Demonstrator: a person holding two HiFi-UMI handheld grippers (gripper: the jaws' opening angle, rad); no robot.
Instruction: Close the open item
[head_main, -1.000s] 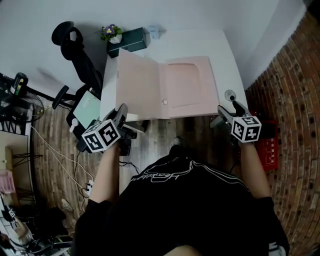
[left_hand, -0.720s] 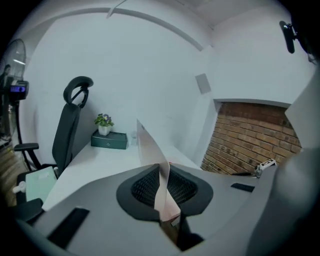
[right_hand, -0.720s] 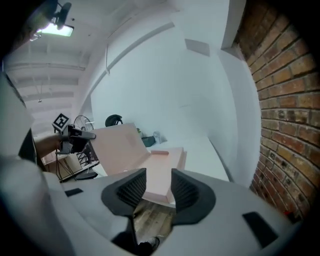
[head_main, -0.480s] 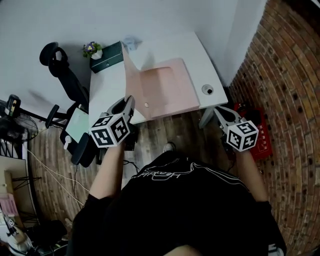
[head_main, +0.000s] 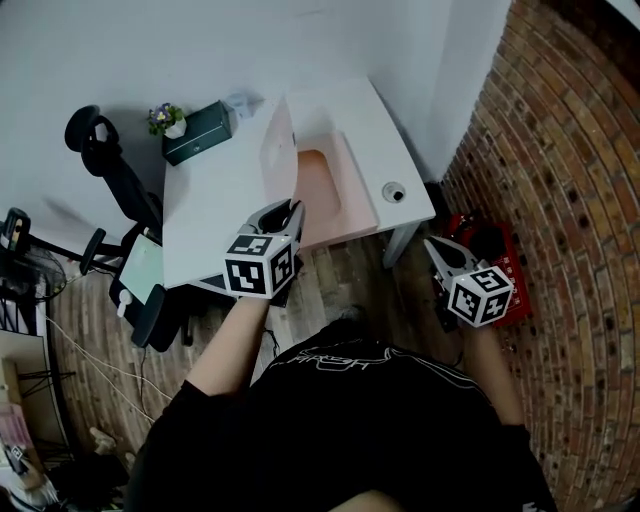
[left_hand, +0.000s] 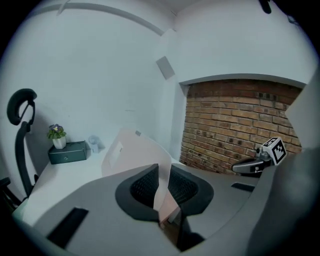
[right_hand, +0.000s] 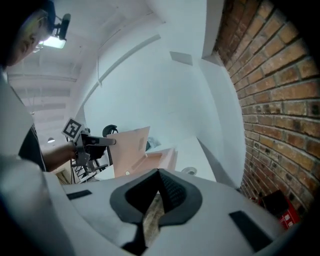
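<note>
Pinching the cover (head_main: 279, 152) of the pink folder (head_main: 322, 188) upright, the left hand-held gripper (head_main: 286, 209) looks set to fold it shut toward three o'clock, while the right hand-held gripper (head_main: 436, 246) hangs clenched, empty.

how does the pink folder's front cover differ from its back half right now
Pose: the front cover stands almost upright off the desk, while the back half lies flat on it. Look: the back half carries a darker inset pocket; the front cover looks mostly plain. Both are pale pink and joined along the spine.
</note>
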